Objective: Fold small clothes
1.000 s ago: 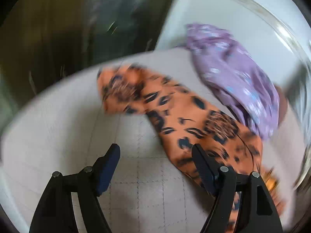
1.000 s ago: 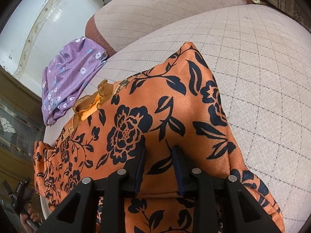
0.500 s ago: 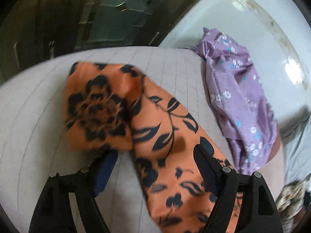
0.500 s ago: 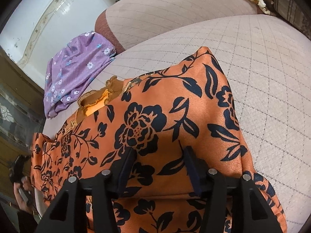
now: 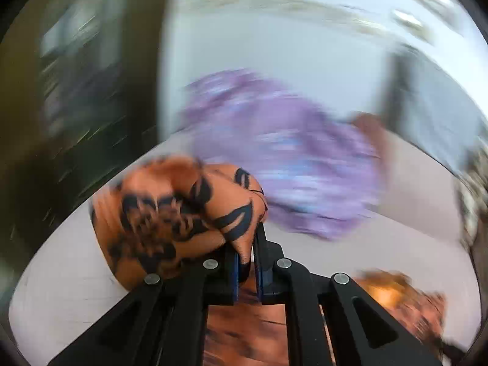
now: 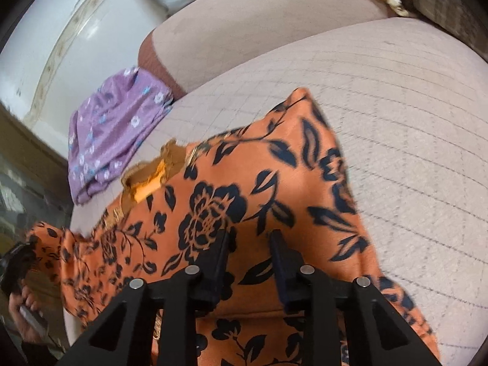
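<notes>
Orange floral cloth point(image 6: 244, 201) is spread across the frame's centre on the quilted cushion point(image 6: 411, 128); a bunch is clamped by the left gripper point(image 5: 245, 244), just closed. Right gripper point(image 6: 248, 244), jaws narrowing, is poised apart over it.

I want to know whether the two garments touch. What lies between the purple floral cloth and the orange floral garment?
In the right wrist view, a bare strip of quilted beige cushion separates the purple cloth from the orange garment; nothing lies on it.

Quilted beige cushion point(image 6: 381, 116), orange floral garment point(image 6: 244, 183), purple floral garment point(image 6: 116, 128)
</notes>
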### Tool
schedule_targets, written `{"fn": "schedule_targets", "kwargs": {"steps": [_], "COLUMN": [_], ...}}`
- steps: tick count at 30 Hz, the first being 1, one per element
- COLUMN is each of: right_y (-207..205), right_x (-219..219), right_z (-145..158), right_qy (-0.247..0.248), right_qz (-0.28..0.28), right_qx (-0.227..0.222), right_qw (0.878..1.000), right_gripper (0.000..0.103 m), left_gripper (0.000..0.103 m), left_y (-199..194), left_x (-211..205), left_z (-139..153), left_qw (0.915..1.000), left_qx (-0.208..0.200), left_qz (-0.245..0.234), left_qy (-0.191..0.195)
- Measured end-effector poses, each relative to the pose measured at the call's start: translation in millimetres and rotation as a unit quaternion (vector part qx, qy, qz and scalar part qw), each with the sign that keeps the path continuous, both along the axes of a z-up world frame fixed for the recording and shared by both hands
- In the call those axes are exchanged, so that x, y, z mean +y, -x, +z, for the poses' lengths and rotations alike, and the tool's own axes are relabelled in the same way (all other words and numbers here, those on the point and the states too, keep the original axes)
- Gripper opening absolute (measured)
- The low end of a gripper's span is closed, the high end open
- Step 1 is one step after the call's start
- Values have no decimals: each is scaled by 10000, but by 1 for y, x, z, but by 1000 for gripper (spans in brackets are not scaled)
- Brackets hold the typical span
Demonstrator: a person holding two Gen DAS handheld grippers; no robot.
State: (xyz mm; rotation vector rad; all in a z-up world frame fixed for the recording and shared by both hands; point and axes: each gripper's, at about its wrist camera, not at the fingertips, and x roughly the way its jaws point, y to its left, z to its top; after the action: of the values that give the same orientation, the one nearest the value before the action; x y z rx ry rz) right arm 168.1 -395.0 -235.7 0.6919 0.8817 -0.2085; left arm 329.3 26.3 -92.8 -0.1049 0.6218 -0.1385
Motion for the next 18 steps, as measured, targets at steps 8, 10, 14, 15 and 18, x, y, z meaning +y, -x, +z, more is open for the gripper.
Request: {"fn": "schedule_targets", "kwargs": {"steps": [8,10,14,15,18], "right_y": [24,29,32,31,26], "right_x": [-41,-51,-55,-52,-45], "right_z": [20,24,36,39,43], "right_qy": [-302,-460,-280,-216,-128], "right_qz": [-606,-692,-747,-706,-495], "right_qx": [-390,-509,-613,-639,-628], "right_qw": [9969,9952,9949,9952,9967], "right_gripper": [31,32,52,52,52], "left_gripper": [81,81,82,83,84], "left_y": [118,135,135,129,98], "left_x": [-211,-209,-150,-134,-77], "left_z": [-38,-50,-42,-42,-54], "left_qw": [9470,9397,9628,9716,9903], "left_qx": [-15,9,129,156,341], "left_qz": [-2733,-2779,-2212,-1880,-743], "left_qy": [-1688,-1993,-1544,-1431,-1124]}}
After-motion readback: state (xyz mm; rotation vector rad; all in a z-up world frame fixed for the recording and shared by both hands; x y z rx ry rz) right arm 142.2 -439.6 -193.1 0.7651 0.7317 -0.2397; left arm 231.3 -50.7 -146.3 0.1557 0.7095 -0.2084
